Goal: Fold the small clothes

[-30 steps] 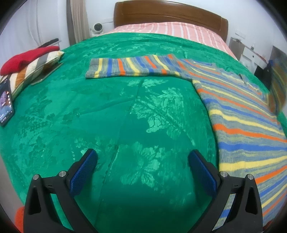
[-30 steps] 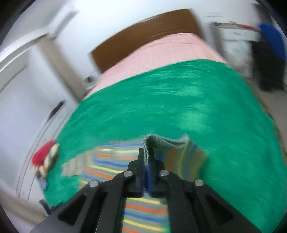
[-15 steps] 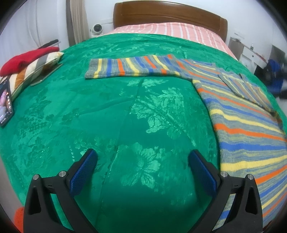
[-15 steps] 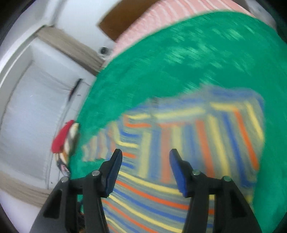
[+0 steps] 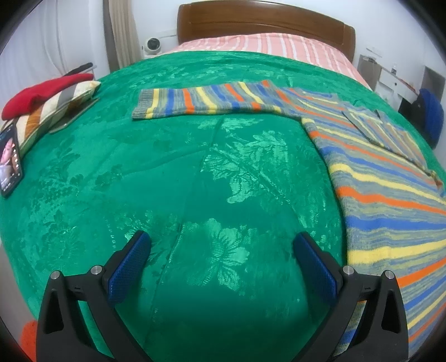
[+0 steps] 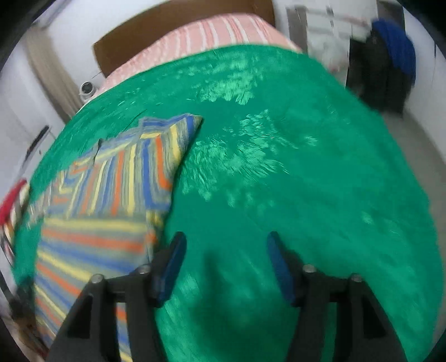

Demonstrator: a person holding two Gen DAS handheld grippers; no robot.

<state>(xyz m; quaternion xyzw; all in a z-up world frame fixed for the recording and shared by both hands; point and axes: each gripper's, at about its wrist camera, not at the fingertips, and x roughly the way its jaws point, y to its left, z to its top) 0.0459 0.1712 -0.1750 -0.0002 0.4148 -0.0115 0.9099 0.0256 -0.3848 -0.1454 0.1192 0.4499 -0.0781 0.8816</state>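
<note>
A striped sweater (image 5: pixel 384 195) in grey, blue, yellow and orange lies flat on the green bedspread (image 5: pixel 172 178). One sleeve (image 5: pixel 206 100) stretches out to the left; the other sleeve (image 5: pixel 382 128) lies folded across the body. My left gripper (image 5: pixel 221 250) hangs open over bare bedspread, left of the sweater's body. In the right wrist view the sweater (image 6: pixel 111 189) sits at the left, its folded sleeve on top. My right gripper (image 6: pixel 225 250) is over green cloth just right of the sweater's edge, its jaws opening with nothing between them.
A striped pillow with a red garment (image 5: pixel 44 92) on it lies at the bed's left edge, with a lit phone (image 5: pixel 9 158) propped nearby. The wooden headboard (image 5: pixel 264 22) and pink striped sheet are at the far end. A dark bag with blue cloth (image 6: pixel 390 64) stands beyond the right side.
My right gripper let go of the sleeve cuff it was shut on, opened, and dropped down toward the bedspread right of the sweater. The sleeve now lies across the sweater's body. The left gripper stayed still.
</note>
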